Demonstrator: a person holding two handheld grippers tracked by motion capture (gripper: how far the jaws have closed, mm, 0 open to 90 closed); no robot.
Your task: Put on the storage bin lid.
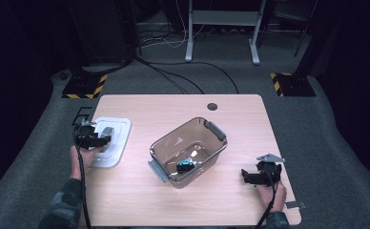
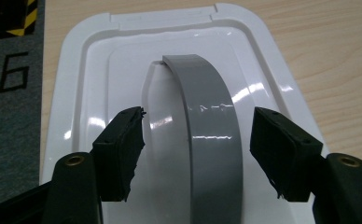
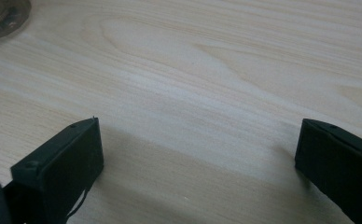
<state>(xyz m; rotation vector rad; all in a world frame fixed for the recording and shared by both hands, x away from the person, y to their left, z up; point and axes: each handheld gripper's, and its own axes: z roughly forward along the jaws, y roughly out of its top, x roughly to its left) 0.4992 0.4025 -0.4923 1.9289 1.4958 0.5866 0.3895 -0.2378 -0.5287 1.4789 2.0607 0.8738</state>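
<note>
1. Jaws of the left gripper point(image 2: 197, 154) are standing spread, one on each side of the grey handle point(image 2: 212, 140) of the white lid point(image 2: 90, 74), not yet touching it. That lid is lying flat at the left edge of the table point(image 1: 140, 205), well apart from the box.
2. Centre of table: the clear plastic box point(image 1: 189, 150) is sitting open, set at a slant, grey latches at both ends. A small black and blue object point(image 1: 185, 165) is lying on its floor.
3. Right gripper point(image 3: 198, 158) is hovering low over bare wood at the near right, jaws spread wide, pinching nothing.
4. Progress judgement: the object is already sitting inside, so loading is looking done. Remaining: closing on the handle, carrying the lid rightward to the box, seating it, possibly latching.
</note>
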